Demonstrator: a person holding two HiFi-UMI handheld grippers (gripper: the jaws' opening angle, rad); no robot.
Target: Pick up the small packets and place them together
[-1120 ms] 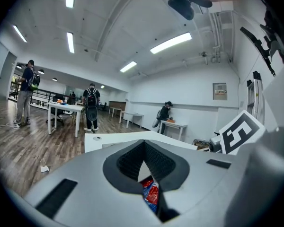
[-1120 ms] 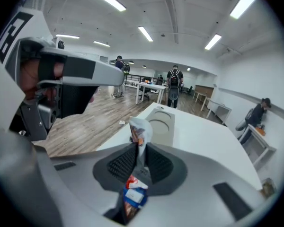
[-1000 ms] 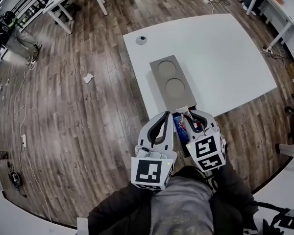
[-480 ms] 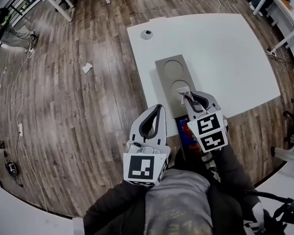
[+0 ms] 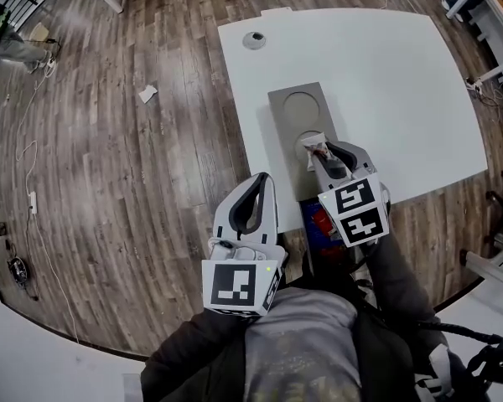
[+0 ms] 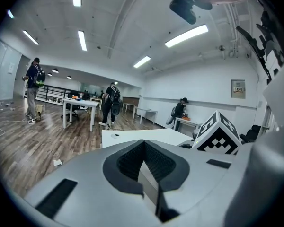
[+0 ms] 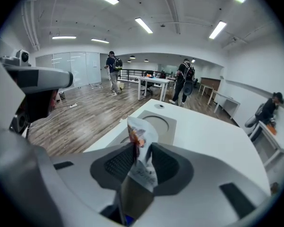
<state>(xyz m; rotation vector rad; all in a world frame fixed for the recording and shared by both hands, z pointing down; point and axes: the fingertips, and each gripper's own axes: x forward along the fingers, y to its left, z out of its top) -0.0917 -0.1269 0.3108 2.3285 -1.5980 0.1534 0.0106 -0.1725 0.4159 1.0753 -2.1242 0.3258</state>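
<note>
Head view: the packet (image 5: 317, 143) sits in the right gripper (image 5: 319, 152), over the near round recess of the tray (image 5: 276, 117); the left gripper (image 5: 262, 181) is off the table (image 5: 386, 74) edge.
Left gripper view: jaws together, holding nothing.
Right gripper view: jaws narrow, just been opening, still pinching the upright packet.

No text legible anywhere. Print on the small packet (image 7: 141, 157) blurs out; wall plaque (image 6: 237, 85) too small; marker cube (image 5: 356, 212) bears only square patterns.
</note>
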